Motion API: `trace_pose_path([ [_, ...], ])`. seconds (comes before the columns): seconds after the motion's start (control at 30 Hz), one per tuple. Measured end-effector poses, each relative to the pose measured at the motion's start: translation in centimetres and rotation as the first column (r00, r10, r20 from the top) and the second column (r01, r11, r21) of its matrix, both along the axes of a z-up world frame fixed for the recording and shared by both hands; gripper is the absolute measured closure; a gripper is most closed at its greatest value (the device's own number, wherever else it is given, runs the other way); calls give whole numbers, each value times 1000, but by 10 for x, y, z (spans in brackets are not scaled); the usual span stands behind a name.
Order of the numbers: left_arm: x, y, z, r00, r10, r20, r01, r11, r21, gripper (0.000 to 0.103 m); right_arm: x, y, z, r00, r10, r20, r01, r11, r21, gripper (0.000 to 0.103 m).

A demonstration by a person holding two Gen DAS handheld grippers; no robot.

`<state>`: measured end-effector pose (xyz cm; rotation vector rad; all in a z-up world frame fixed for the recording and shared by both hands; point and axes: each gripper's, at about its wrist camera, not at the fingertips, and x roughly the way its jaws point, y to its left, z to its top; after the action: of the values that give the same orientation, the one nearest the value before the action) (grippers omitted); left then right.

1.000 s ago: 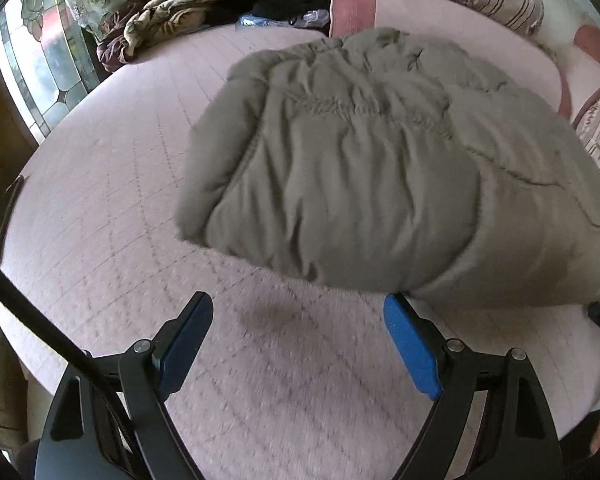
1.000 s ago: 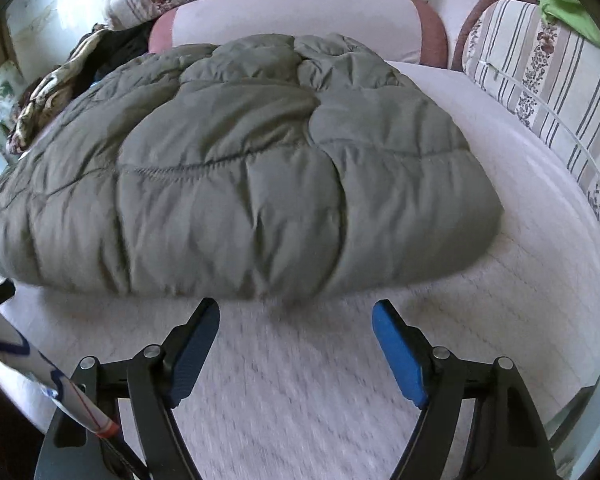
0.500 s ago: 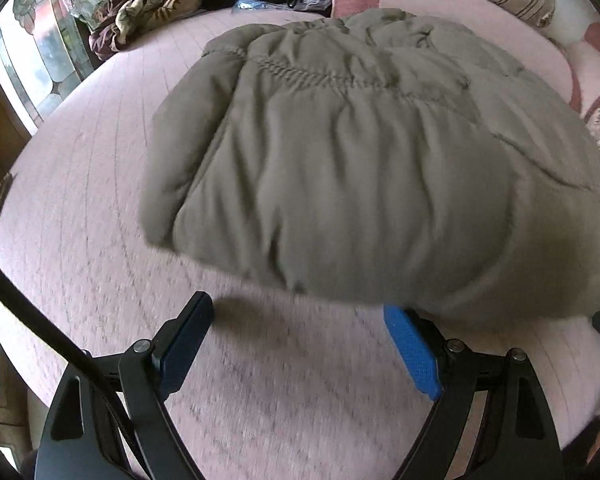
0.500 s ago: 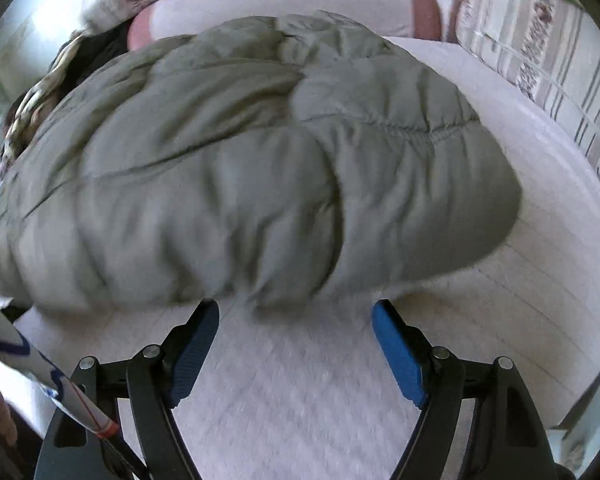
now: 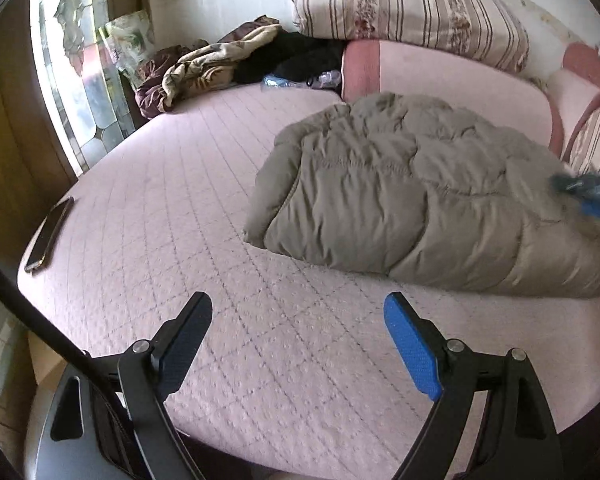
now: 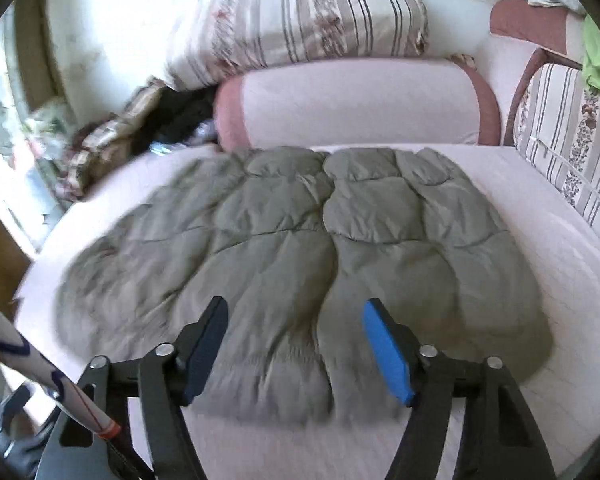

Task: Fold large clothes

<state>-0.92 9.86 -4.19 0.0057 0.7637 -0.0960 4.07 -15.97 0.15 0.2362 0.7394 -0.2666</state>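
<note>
Jacket, olive, quilted and puffy, lies folded into a thick bundle on the pink quilted bed; in the left wrist view it sits at about 2 o'clock of centre. Left gripper spread wide over bare bed, nothing between the jaws. Right gripper above the bundle's near edge, jaws closing, no fabric pinched that I can see.

Risks, as judged:
- Puffy fill may spring the fold back open if the bundle is let alone.
- Right jaws could close on the top layer only, so that a lift peels the fold apart.
- Phone at 9 o'clock, on the bed edge; a dragged jacket or jolted bed could knock it off.
</note>
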Motion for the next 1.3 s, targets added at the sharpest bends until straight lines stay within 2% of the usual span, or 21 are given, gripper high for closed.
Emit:
trace_pose_path([
  [0.1, -4, 7, 7, 1000, -11, -20, 10, 1000, -29, 16, 34, -4, -36, 994, -17, -103, 17, 1000, -2, 30],
  [0.17, -1, 8, 9, 1000, -10, -29, 9, 1000, -17, 16, 40, 2, -35, 990, -12, -138, 5, 998, -55, 30],
  [0.23, 4, 8, 10, 1000, -1, -19, 1, 1000, -4, 16, 36, 7, -18, 993, -25, -117, 15, 996, -88, 32],
  [0.27, 3, 8, 11, 1000, 1, -12, -1, 1000, -2, 16, 30, 13, -7, 998, -20, -64, 14, 995, -95, 32],
  [0.3, 4, 7, 13, 1000, 1, -11, -1, 1000, -5, 16, 26, 22, 2, 1000, -1, -23, -1, 995, -102, 32],
  [0.37, 7, 6, 15, 1000, -4, -11, 3, 1000, -19, 16, 27, 35, 5, 999, 44, -10, -45, 992, -118, 32],
  [0.43, 9, 2, 16, 1000, -9, -18, 8, 1000, -21, 16, 42, 45, -7, 994, 95, -50, -99, 989, -106, 32],
  [0.53, 12, -4, 20, 1000, -5, -12, 5, 1000, -5, 16, 65, 45, -38, 983, 104, -152, -119, 989, -92, 29],
  [0.57, 13, -7, 22, 1000, -9, -9, 9, 1000, 3, 16, 65, 44, -37, 984, 104, -145, -118, 989, -90, 29],
  [0.7, 29, -22, 32, 999, -54, -9, 54, 998, 10, 16, 38, 29, -13, 995, 78, -61, -79, 997, -24, 28],
  [0.87, 67, -51, 41, 998, -67, 19, 66, 997, 28, 16, -14, -1, 5, 1000, 10, 4, -10, 996, -90, 28],
  [0.9, 74, -55, 39, 998, -65, 14, 65, 997, 39, 15, -25, -7, 5, 1000, -9, 7, 9, 995, -94, 28],
  [1.03, 120, -83, 7, 994, -64, -86, 75, 988, 133, 12, -56, -38, -5, 995, -95, 2, 95, 990, -103, 28],
  [1.1, 123, -90, 1, 998, -41, -38, 47, 983, 180, 4, -70, -52, -12, 991, -130, 3, 130, 986, -104, 28],
  [1.23, 119, -104, 0, 999, -43, 33, 32, 960, 277, 1, -92, -76, -19, 983, -184, 29, 186, 979, -83, 28],
  [1.3, 120, -107, -1, 998, -45, 40, 31, 956, 293, 0, -98, -85, -24, 978, -204, 40, 206, 976, -70, 27],
])
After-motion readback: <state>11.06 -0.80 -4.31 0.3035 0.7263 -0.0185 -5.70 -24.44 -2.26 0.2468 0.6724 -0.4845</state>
